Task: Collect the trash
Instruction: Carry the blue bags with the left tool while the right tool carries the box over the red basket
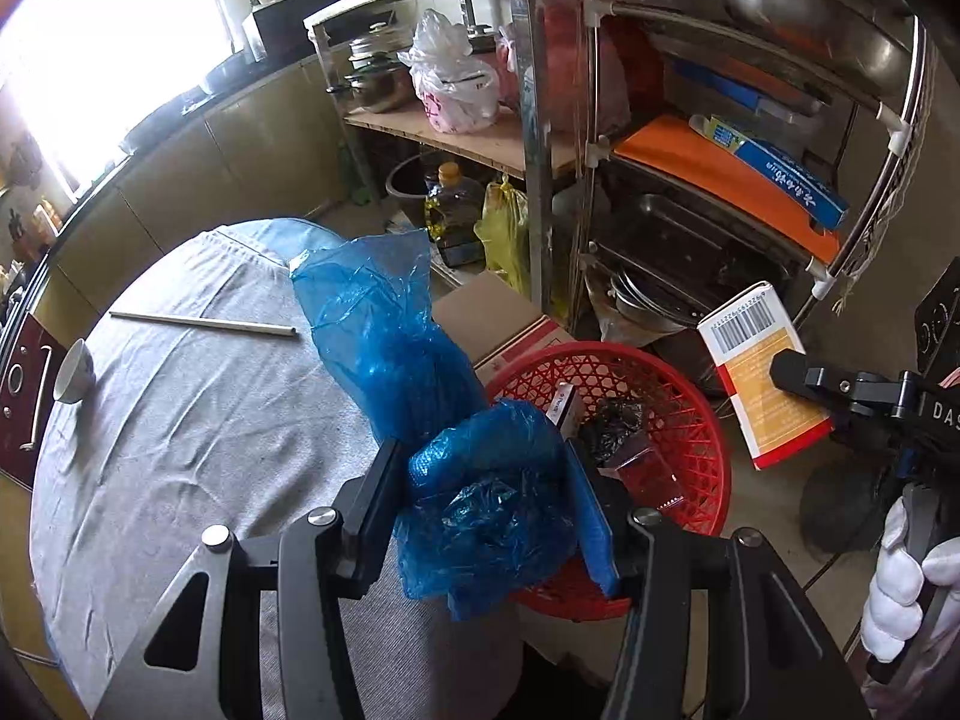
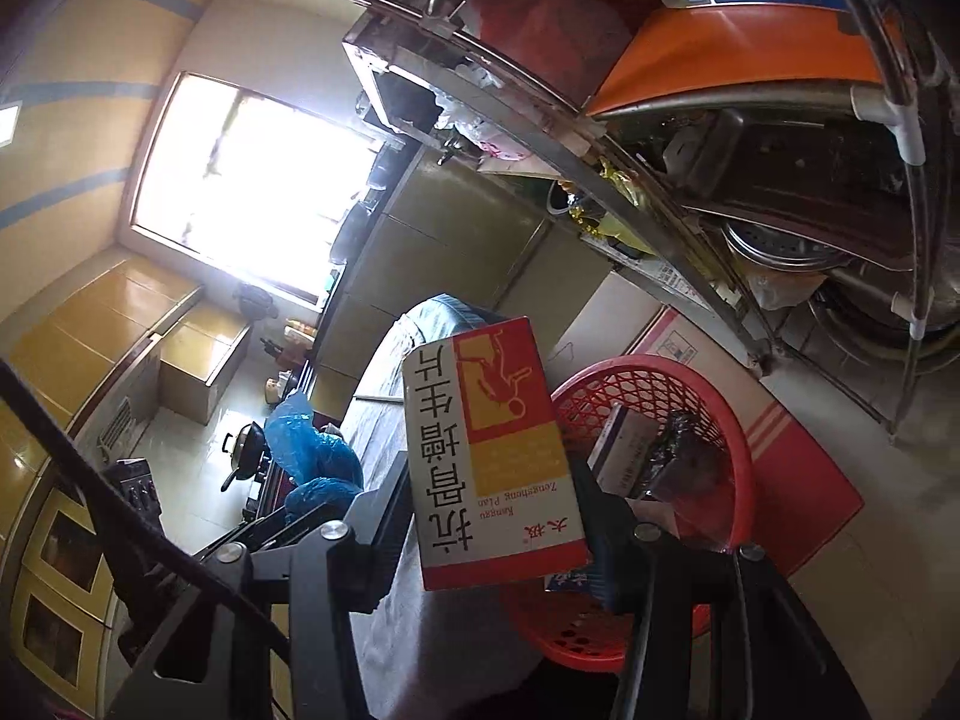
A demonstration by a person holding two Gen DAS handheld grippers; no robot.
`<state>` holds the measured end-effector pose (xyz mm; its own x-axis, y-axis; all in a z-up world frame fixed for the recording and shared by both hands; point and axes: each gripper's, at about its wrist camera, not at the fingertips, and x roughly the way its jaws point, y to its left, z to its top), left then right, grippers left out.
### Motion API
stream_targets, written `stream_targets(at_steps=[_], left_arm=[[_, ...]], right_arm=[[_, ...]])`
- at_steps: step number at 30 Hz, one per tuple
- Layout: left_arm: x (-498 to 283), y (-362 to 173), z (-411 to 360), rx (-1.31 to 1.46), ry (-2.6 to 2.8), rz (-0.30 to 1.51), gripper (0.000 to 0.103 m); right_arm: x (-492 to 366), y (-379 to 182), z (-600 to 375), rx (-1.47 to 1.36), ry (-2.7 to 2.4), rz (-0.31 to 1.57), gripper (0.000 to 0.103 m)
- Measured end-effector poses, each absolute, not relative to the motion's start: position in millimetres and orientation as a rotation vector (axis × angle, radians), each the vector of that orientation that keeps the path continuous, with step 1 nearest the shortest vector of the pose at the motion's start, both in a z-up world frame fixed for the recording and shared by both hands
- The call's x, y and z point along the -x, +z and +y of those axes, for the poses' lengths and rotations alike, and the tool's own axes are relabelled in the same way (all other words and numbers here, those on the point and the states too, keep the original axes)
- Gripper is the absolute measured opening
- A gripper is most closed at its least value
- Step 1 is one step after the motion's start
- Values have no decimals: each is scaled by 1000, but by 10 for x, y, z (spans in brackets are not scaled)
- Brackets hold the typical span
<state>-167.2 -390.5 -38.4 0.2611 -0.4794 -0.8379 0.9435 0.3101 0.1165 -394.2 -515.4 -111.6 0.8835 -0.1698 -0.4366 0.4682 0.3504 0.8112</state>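
Two boxes in red basket (image 1: 690,420)

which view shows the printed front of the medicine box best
The right wrist view: the medicine box fills the centre, held in the right gripper, its characters readable though upside down. The left wrist view shows only its barcode side, off to the right.

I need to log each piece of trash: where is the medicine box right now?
The medicine box is clamped in the right gripper, held in the air beside the red basket, near the metal shelf rack.
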Motion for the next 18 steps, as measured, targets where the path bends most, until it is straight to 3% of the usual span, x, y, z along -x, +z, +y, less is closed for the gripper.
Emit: stream_targets(at_steps=[18], left_arm=[[1664,-750,-4078,-776,-1101,836,54]], right_arm=[[3738,-1328,-5193,-1182,-440,380,52]])
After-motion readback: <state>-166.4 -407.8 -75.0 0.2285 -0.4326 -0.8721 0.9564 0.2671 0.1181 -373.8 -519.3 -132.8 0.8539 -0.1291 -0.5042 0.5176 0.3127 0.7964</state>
